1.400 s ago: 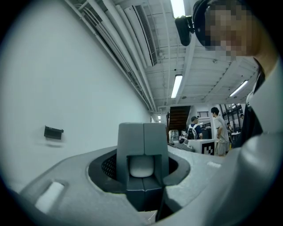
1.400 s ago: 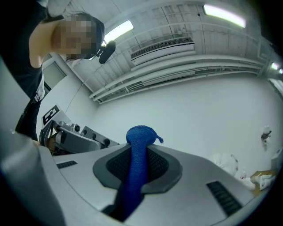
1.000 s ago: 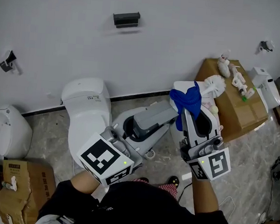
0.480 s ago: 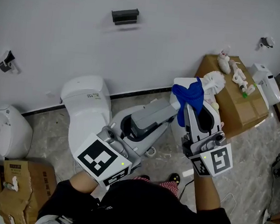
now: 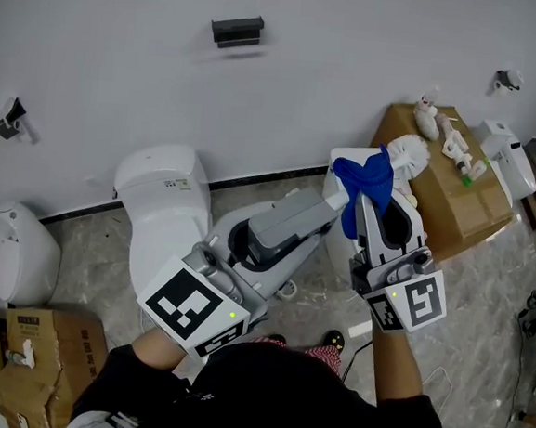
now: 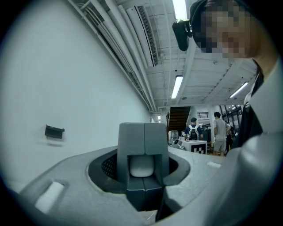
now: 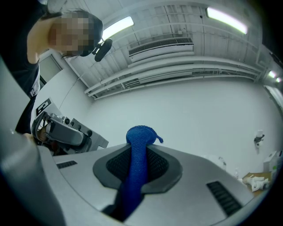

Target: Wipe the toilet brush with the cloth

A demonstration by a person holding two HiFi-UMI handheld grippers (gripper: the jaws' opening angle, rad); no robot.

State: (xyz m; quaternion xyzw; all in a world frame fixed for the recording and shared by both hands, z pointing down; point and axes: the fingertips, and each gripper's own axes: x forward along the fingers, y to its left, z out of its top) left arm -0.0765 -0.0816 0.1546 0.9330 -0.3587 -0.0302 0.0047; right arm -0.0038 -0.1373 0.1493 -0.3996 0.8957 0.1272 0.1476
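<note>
The toilet brush shows its white bristle head [image 5: 409, 156] at the upper right of the head view. My left gripper [image 5: 328, 202] reaches up and right from its marker cube and is shut on the brush's handle. In the left gripper view the handle's white end [image 6: 142, 167] sits between the closed grey fingers [image 6: 132, 137]. A blue cloth [image 5: 365, 183] is draped over the brush just below the bristles. My right gripper [image 5: 368, 204] is shut on the cloth. In the right gripper view the blue cloth [image 7: 137, 163] stands pinched between the jaws.
A white toilet [image 5: 166, 211] stands under my left arm. A cardboard box [image 5: 442, 200] with small toys sits right of the brush, beside a white appliance [image 5: 510, 164]. A white bin [image 5: 22, 252] and another box [image 5: 37, 347] are at left. People [image 6: 193, 130] stand far off.
My right gripper has slid the cloth slightly up and right along the brush toward the bristle head. The left gripper has kept still.
</note>
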